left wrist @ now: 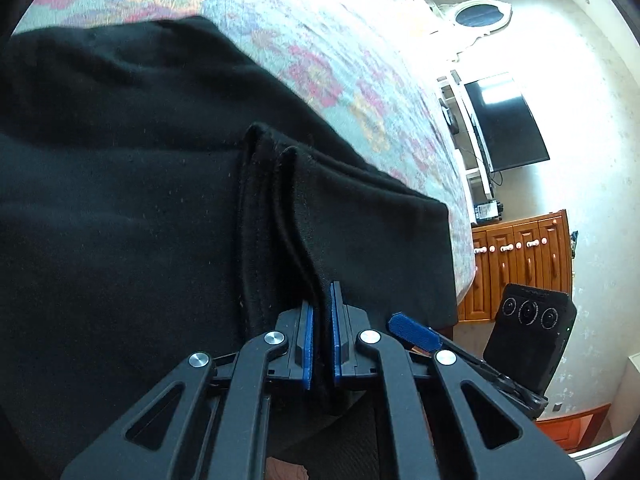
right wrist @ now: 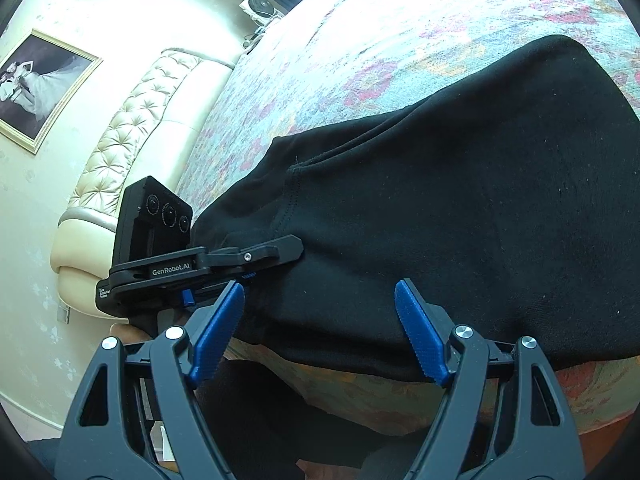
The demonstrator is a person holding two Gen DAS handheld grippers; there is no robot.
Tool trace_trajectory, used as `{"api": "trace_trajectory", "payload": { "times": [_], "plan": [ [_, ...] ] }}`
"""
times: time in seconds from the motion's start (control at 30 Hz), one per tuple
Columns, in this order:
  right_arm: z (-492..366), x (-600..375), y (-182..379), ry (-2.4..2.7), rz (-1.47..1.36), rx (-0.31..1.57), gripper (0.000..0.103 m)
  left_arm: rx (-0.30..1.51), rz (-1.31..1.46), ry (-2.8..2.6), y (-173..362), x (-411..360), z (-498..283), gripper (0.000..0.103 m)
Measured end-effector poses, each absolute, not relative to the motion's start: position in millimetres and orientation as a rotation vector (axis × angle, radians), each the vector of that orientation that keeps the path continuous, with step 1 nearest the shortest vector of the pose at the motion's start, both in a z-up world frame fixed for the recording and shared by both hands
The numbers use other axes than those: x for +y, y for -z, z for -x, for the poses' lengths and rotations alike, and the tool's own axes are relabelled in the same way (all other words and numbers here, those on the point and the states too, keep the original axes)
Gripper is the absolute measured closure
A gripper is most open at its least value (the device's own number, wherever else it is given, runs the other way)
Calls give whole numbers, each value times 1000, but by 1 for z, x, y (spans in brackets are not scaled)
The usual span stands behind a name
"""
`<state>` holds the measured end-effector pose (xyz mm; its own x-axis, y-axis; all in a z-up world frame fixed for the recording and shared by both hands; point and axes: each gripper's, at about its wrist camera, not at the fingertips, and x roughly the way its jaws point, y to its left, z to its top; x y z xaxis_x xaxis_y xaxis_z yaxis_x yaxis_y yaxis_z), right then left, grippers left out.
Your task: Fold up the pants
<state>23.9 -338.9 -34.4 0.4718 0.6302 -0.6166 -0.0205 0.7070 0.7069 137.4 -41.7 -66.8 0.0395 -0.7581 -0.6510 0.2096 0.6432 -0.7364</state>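
Black pants (left wrist: 120, 200) lie spread on a floral bedspread (left wrist: 328, 52). My left gripper (left wrist: 322, 312) is shut on a raised ridge of the black cloth at the pants' near edge, and the blue pads (left wrist: 307, 344) press the fold from both sides. From the right wrist view the same pants (right wrist: 460, 208) fill the middle. There my right gripper (right wrist: 320, 320) stands open over their near edge with nothing pinched between its blue pads (right wrist: 218, 332). The left gripper (right wrist: 276, 252) lies just left of it on the cloth. One right pad (left wrist: 414, 335) shows beside the left gripper.
A padded cream headboard (right wrist: 132, 128) and a framed picture (right wrist: 40, 84) are on the left. On the other side hang a dark TV screen (left wrist: 506, 124) and a wooden cabinet (left wrist: 520, 264) by the wall. The bedspread (right wrist: 400, 20) stretches on beyond the pants.
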Motion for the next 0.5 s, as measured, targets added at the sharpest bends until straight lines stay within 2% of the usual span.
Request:
{"api": "trace_trajectory", "payload": {
  "times": [0.13,0.23,0.37,0.5],
  "plan": [
    [-25,-339,37,-442,-690,1018,25,1368,460,770,81,-43,-138,96],
    [-24,-339,37,-449,-693,1022,25,1365,565,785,92,-31,-142,96],
    [-26,-338,34,-453,-693,1024,25,1343,553,786,91,-25,-138,96],
    [-25,-337,36,-445,-695,1028,25,1331,564,804,82,-13,-139,91]
  ]
}}
